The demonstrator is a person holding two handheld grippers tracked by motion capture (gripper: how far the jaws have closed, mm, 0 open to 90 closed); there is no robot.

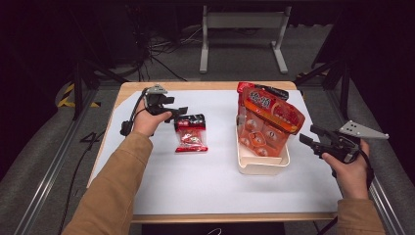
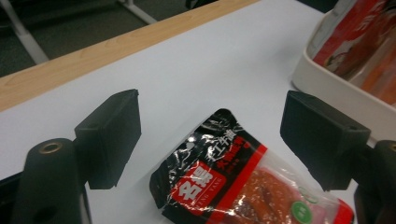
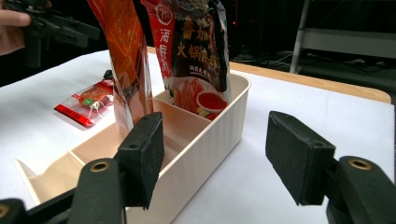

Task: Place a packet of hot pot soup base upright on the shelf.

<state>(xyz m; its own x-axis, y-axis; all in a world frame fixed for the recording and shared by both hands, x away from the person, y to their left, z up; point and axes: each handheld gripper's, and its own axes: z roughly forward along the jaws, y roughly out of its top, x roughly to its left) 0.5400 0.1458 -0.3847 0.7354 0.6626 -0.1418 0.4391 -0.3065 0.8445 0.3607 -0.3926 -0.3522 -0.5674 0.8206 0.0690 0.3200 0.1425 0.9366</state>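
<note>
Left gripper (image 2: 210, 140) wide over sauce packet (image 2: 243, 182); right gripper (image 3: 215, 158) wide (empty) beside bin (image 3: 205, 135).

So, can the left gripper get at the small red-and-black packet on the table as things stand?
Probably yes. The left gripper has its jaws open just over the packet, which lies flat on the white sheet, apart from the cream bin; nothing sits between the jaws and it.

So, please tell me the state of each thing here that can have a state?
Small sauce packet: sealed, flat on the table, not gripped.
Cream bin: holds upright packets.
Orange packet: leaning in the bin.
Tomato packet: upright in the bin.
Left gripper: open above the small packet.
Right gripper: open, empty.
</note>
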